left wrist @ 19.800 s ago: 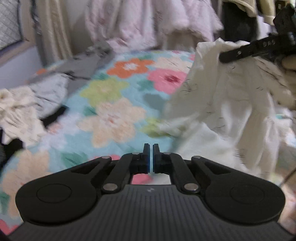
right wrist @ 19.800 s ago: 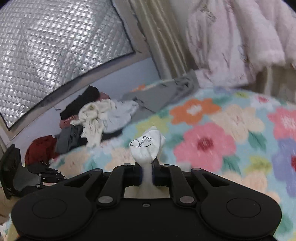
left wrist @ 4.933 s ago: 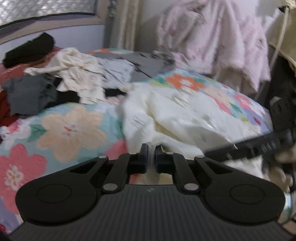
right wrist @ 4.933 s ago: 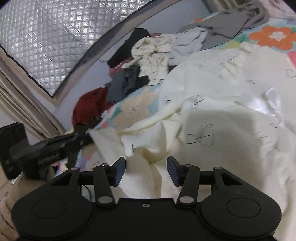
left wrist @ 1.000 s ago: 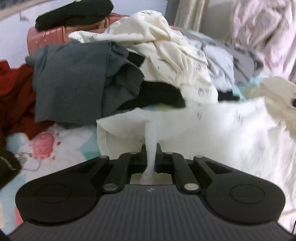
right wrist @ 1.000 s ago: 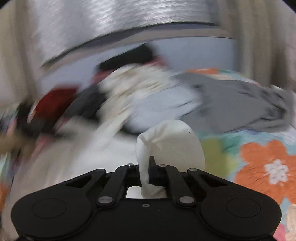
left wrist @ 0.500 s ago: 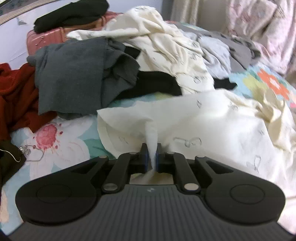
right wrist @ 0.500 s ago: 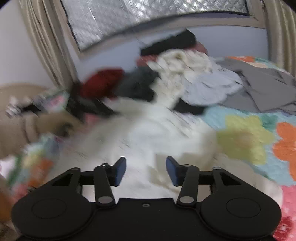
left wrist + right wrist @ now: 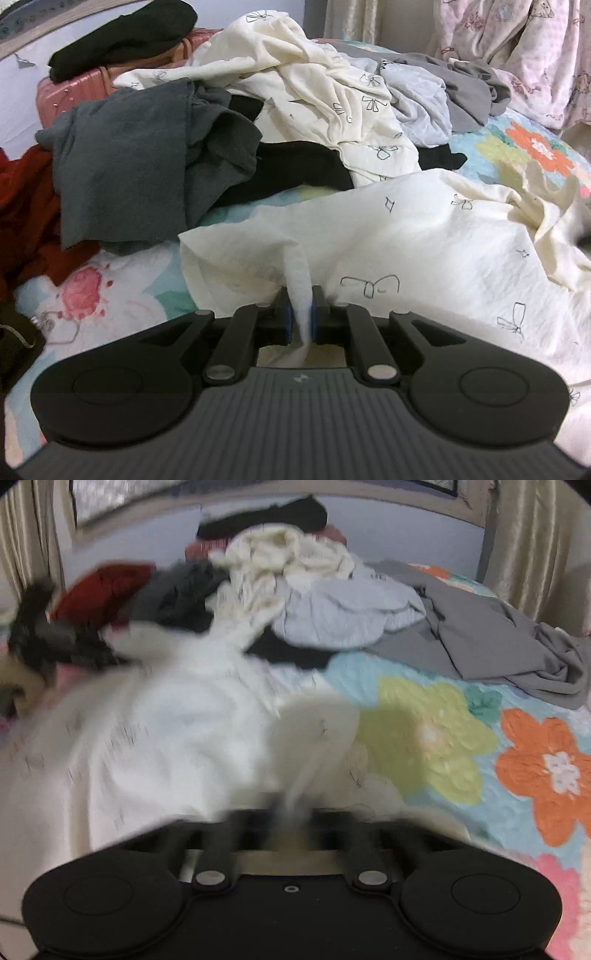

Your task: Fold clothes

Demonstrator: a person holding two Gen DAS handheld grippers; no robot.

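A cream garment with small bow prints [image 9: 424, 243] lies spread over the floral bedspread [image 9: 535, 147]. My left gripper [image 9: 300, 317] is shut on a pinched fold at its near left corner, and the cloth rises in a strip between the pads. In the blurred right wrist view, the same cream garment [image 9: 166, 738] covers the left half of the bed. The jaws of my right gripper [image 9: 295, 812] are closing, and a raised fold of the garment's right edge stands between the fingers.
Behind the garment is a heap of clothes: a dark grey top [image 9: 140, 155], a black piece [image 9: 288, 173], another cream bow-print garment [image 9: 314, 85], light grey [image 9: 421, 99] and grey [image 9: 480, 635] pieces, red cloth [image 9: 22, 203]. A pink suitcase [image 9: 74, 96] stands at the back left.
My right gripper let go of its cloth bundle, opened wide, dropped lower over the bed and closed again on a fold. The left gripper kept its pinch and hardly moved.
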